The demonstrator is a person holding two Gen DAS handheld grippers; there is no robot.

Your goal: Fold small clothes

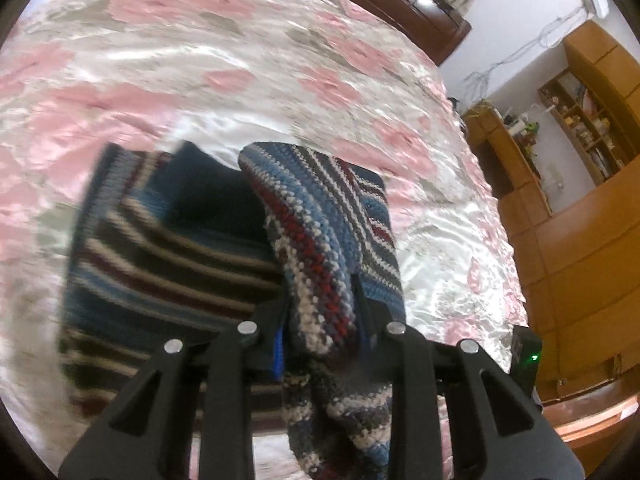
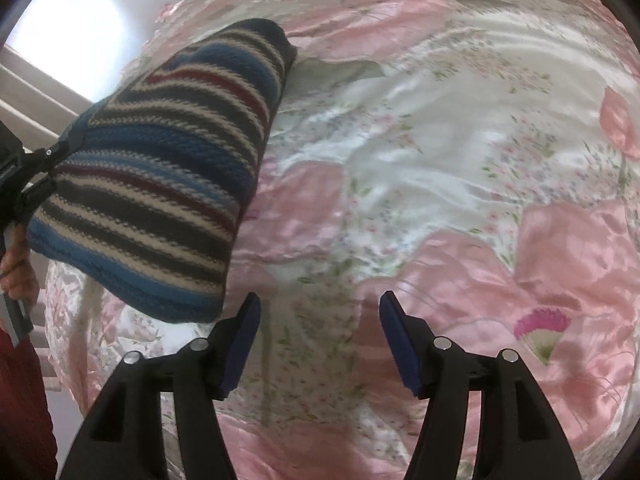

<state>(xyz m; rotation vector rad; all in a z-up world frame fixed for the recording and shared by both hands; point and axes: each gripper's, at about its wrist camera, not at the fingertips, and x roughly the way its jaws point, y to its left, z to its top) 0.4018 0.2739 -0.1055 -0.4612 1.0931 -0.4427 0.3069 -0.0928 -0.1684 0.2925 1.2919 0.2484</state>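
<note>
A small knitted garment with blue, dark red, cream and grey stripes is pinched between the fingers of my left gripper, which is shut on a bunched fold of it. The remaining knit hangs blurred below, over the bed. In the right wrist view the same striped garment hangs lifted at the left, with the left gripper clamped on its edge. My right gripper is open over the bedspread, to the right of the garment, with nothing between its blue pads.
A shiny pink and white floral bedspread covers the bed. A dark wooden headboard is at the far end. Wooden shelves and cabinets stand to the right. A person's hand and dark red clothing show at the left edge.
</note>
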